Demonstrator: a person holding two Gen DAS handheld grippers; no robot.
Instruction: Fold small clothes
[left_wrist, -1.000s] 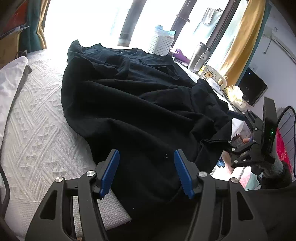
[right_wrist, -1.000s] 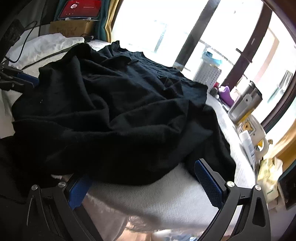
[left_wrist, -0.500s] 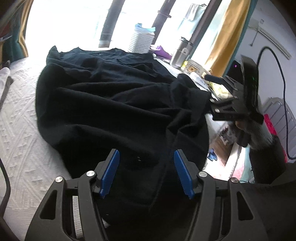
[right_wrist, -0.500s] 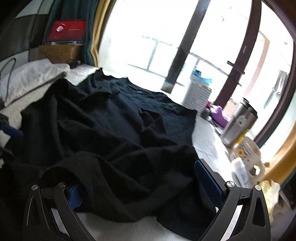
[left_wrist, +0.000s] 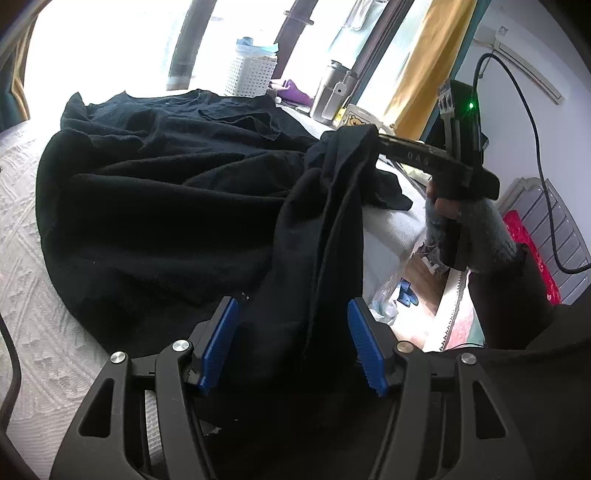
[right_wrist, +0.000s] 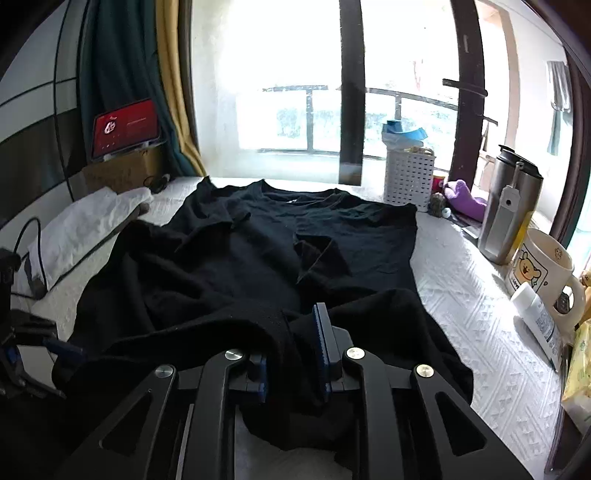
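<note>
A black T-shirt (left_wrist: 166, 192) lies crumpled on a white textured bed cover (left_wrist: 22, 236), collar toward the window. In the right wrist view the shirt (right_wrist: 258, 258) spreads across the bed. My right gripper (right_wrist: 295, 350) is shut on the near hem of the shirt and lifts it; it also shows in the left wrist view (left_wrist: 369, 136), holding a raised fold. My left gripper (left_wrist: 293, 347) is open, its blue pads either side of the hanging black cloth, which runs between them without being pinched.
Along the window side stand a white perforated basket (right_wrist: 408, 181), a steel tumbler (right_wrist: 509, 206), a bear mug (right_wrist: 543, 273) and a small tube (right_wrist: 537, 325). A white pillow (right_wrist: 85, 221) and cable (right_wrist: 33, 258) lie at the left. The bed edge drops off at right (left_wrist: 417, 236).
My right gripper has closed on the shirt's hem and raised it. The left gripper has moved in under the lifted cloth and stayed open.
</note>
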